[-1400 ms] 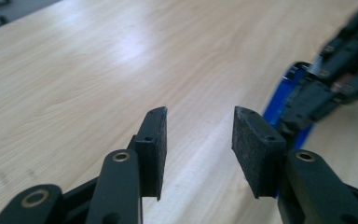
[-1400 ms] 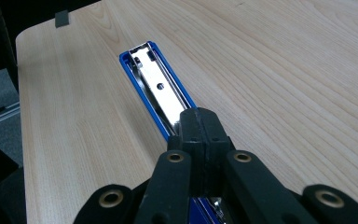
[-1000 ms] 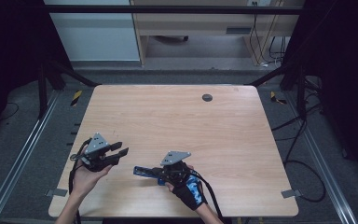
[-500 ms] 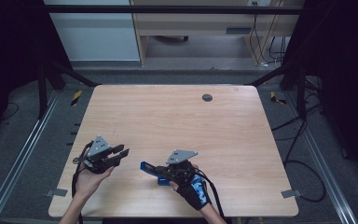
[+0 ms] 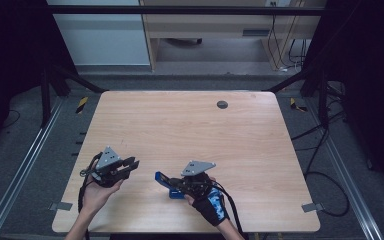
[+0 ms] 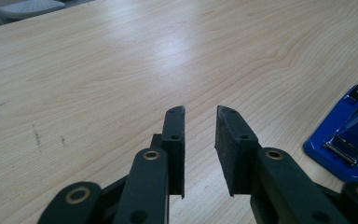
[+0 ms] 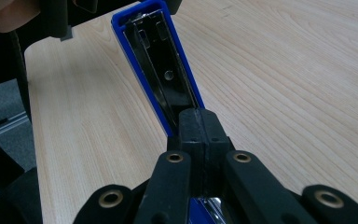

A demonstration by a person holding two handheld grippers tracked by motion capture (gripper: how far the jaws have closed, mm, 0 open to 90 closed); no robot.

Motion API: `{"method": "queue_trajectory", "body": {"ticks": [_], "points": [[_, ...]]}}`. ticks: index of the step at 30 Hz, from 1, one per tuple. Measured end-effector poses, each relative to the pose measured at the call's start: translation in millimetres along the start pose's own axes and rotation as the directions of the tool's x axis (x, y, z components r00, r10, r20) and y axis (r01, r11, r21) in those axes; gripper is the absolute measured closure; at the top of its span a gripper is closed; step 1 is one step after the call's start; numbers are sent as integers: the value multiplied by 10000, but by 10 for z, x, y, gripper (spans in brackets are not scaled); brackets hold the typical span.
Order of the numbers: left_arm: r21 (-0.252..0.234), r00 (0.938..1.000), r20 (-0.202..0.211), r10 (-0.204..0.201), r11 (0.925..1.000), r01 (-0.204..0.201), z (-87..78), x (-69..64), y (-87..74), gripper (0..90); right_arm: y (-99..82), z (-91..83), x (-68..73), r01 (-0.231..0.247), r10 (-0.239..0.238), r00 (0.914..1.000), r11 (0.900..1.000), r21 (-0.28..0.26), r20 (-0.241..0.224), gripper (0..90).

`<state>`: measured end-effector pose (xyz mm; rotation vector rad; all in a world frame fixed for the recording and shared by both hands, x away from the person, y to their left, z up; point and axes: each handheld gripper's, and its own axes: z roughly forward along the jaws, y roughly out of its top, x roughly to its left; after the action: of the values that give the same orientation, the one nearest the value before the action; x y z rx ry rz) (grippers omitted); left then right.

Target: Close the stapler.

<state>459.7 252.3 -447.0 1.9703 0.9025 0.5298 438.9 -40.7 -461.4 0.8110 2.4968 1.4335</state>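
Pale wood-grain rectangular table (image 5: 190, 135); small dark round plug (image 5: 222, 104) at 12 o'clock, far edge. Blue plastic stapler with metal channel (image 5: 166, 182), opened flat, near front edge, long axis running 10-to-4 o'clock. Right gripper (image 5: 177, 184) jaws pressed together against stapler's near end, grip not certain. Left gripper (image 6: 200, 135) nearer to free end: stapler lies at its 3 o'clock, jaws just been closing, narrow gap, nothing between.

The left tool (image 6: 200, 140) looks along its two black jaws, which have just been closing and stand a narrow gap apart with nothing between them. Below them lies the pale wooden tabletop (image 6: 121, 65). At the right edge rests a blue stapler (image 6: 349, 140), opened flat, its metal insides showing.
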Motion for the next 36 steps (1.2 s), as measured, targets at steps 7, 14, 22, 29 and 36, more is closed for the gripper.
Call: {"method": "queue_trajectory", "body": {"ticks": [7, 14, 22, 29, 36], "points": [[17, 9999, -94, 73, 10000, -73, 7, -12, -11, 754, -13, -53, -25, -8, 9, 10000, 10000, -24, 74, 900], [86, 9999, -155, 55, 9999, -54, 14, -15, -18, 772, -41, -121, -69, -136, 136, 9997, 9999, -32, 181, 894], [104, 9999, -101, 78, 9999, -77, 14, -13, -24, 764, -59, -182, -95, -126, 125, 9997, 9999, 76, 226, 900], [96, 9999, -92, 115, 9999, -115, 11, -15, -25, 763, -67, -197, -89, -107, 105, 9997, 9999, 84, 229, 900], [64, 9999, -133, 52, 10000, -52, 1, -11, -28, 755, -72, -231, -98, -139, 139, 9998, 9999, -38, 162, 885]]}}
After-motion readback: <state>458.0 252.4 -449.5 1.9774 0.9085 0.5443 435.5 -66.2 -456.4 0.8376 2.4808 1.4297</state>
